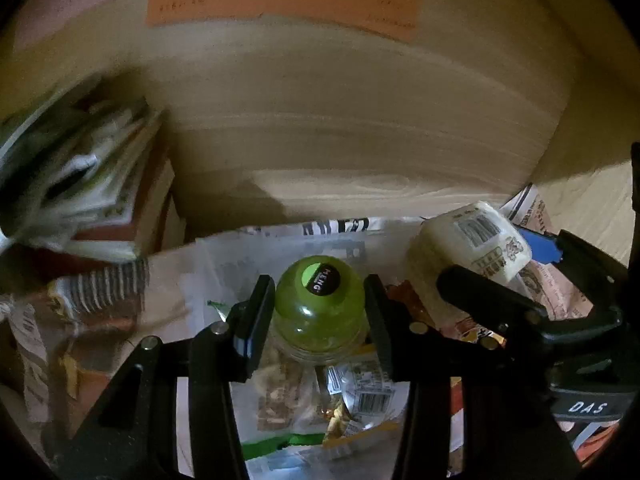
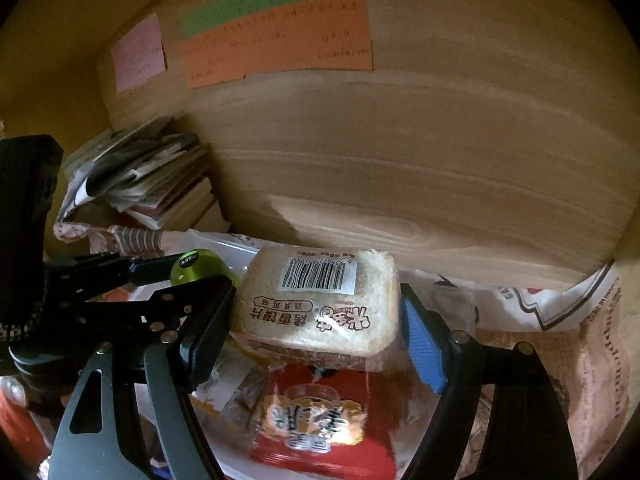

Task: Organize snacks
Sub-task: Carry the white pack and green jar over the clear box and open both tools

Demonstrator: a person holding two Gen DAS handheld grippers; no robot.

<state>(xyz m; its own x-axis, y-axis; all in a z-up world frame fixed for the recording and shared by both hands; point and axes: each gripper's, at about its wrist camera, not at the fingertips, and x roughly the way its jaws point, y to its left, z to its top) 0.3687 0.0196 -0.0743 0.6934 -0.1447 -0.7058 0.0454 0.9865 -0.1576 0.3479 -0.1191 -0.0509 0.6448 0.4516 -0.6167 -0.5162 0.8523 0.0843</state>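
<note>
Tools (image 1: 320, 312) (image 2: 314, 320) grip jar (image 1: 320, 300) and bread pack (image 2: 316, 300)

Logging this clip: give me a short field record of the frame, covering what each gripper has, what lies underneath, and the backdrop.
left gripper: fingers on both sides of green-lidded jar, apparently gripped
right gripper: around wrapped bread pack; contact unclear
below: red snack bag, clear snack packets
left side: stack of books and papers
backdrop: wooden panel with orange note, green note, pink note
</note>
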